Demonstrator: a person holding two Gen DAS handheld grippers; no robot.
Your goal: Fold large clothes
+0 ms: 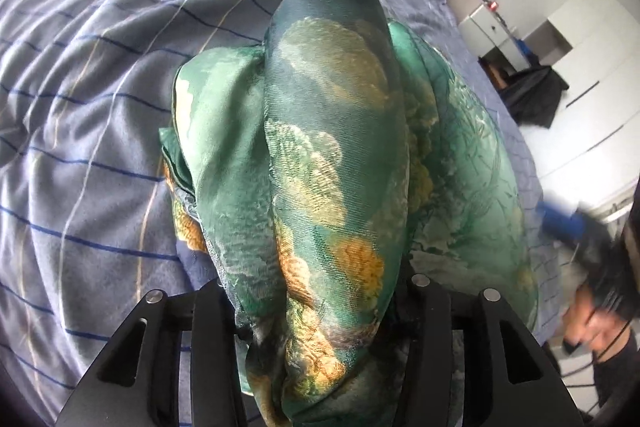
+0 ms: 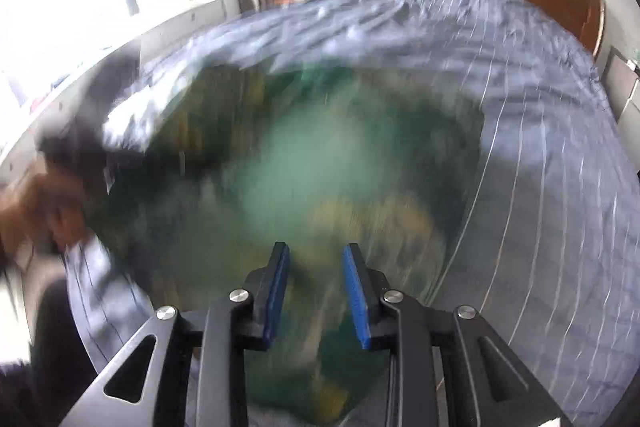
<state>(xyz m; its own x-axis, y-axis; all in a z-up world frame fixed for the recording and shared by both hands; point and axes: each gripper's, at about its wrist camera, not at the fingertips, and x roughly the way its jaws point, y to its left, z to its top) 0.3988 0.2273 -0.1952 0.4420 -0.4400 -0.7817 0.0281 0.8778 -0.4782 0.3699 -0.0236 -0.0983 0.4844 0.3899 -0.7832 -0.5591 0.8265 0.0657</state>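
The left gripper (image 1: 320, 307) clenches a bunched fold of the silky green printed garment (image 1: 332, 147), which hangs ahead of its fingers over the blue striped bedsheet (image 1: 80, 147). The right gripper (image 2: 316, 291) is released above the blurred cloth. The slick fabric could slide free and undo the fold.
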